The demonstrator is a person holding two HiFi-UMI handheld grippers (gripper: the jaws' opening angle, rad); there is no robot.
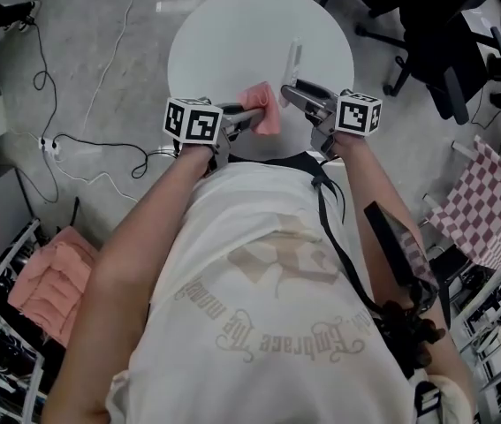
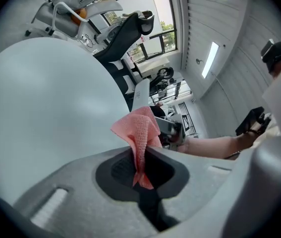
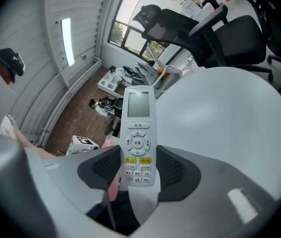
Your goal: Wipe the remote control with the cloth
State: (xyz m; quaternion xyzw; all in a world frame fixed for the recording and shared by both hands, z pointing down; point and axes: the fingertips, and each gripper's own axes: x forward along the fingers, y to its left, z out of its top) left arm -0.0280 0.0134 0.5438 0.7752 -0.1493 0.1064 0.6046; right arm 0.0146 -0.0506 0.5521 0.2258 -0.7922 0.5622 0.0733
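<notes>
Head view looks down on a person in a white shirt who stands at a round white surface (image 1: 232, 25) and holds a tool in each hand. The left gripper (image 1: 252, 115) has its jaws squeezed tight on a small pink cloth (image 1: 265, 109), and the cloth hangs out past the tips over the near edge of the surface. The right gripper (image 1: 289, 92) has its jaws closed around the low end of a long white plastic remote control (image 1: 294, 60), which sticks out over the surface. The two tools point at each other, and the pink cloth is just beside the right gripper's tips; I cannot tell if it touches the remote control. Left gripper view shows the pink cloth (image 2: 140, 133) pinched in the middle of the left gripper (image 2: 140, 171), with its loose top folded over. Right gripper view shows the remote control (image 3: 138, 138) face up in the right gripper (image 3: 139, 176), with a small grey screen at the far end, round buttons below it and two yellow buttons right by the jaws. Black office chairs (image 1: 462, 42) stand past the surface, a stack of folded pink towels (image 1: 51, 281) lies low on the left, and a red and white checked cloth (image 1: 489, 201) hangs on the right.
</notes>
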